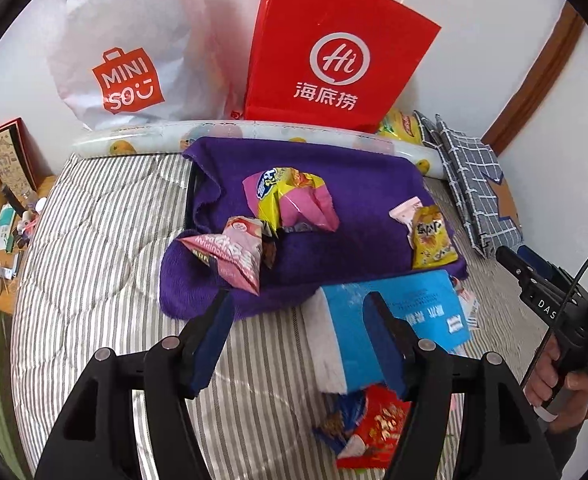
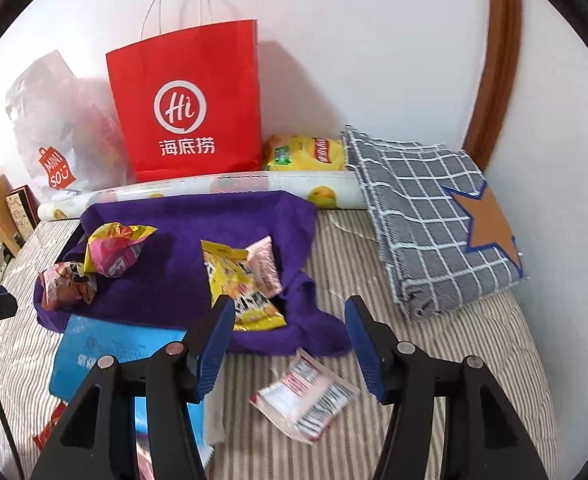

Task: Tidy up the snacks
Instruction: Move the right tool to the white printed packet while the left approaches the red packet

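Right wrist view: the right gripper point(image 2: 283, 344) stands apart and empty above the small pink sachet point(image 2: 306, 396) on the striped bed point(image 2: 434, 352). The sachet is probably light and crinkly, so pinch its flat middle.

"MINISO" on white plastic bag point(image 1: 125, 52); "Hi 海底捞" on red paper bag point(image 1: 334, 48).

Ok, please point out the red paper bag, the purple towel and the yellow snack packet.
red paper bag point(image 2: 197, 92): right wrist view, front face above the logo.
purple towel point(image 1: 334, 164): left wrist view, bare far part.
yellow snack packet point(image 2: 229, 276): right wrist view, packet middle.
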{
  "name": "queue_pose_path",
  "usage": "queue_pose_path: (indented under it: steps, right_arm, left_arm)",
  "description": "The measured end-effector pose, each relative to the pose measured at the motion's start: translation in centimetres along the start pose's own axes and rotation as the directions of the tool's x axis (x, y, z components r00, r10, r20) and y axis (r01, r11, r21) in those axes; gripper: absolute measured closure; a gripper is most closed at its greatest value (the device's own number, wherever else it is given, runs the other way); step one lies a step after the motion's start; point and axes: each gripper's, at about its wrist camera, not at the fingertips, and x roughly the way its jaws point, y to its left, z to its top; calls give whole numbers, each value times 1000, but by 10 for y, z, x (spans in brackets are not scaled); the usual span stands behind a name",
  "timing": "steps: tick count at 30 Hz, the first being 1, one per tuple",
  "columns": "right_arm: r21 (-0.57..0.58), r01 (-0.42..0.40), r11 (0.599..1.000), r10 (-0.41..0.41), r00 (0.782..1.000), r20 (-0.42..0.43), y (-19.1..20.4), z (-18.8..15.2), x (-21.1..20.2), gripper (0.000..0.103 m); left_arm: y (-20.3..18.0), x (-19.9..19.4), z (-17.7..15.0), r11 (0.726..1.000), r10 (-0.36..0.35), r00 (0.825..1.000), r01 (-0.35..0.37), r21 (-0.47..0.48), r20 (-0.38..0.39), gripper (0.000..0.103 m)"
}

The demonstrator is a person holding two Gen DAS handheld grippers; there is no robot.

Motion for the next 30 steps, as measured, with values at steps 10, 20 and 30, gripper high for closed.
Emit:
queue_pose_path:
  steps: [10, 20, 30]
  right_arm:
    - [30, 32, 999, -32, 999, -7, -17, -22, -20, 48]
    - [54, 13, 998, -11, 999, -33, -27, -38, -25, 48]
    - [53, 17, 998, -14, 998, -66, -33, -50, -12, 48]
  left_arm:
    - [-15, -20, -18, 1000, -2, 1000, 2, 18, 18, 37]
    - [-21, -24, -29, 1000, 4, 1000, -5, 13, 12, 36]
    - [-24, -11, -34, 1000, 9, 1000, -9, 14, -18, 36]
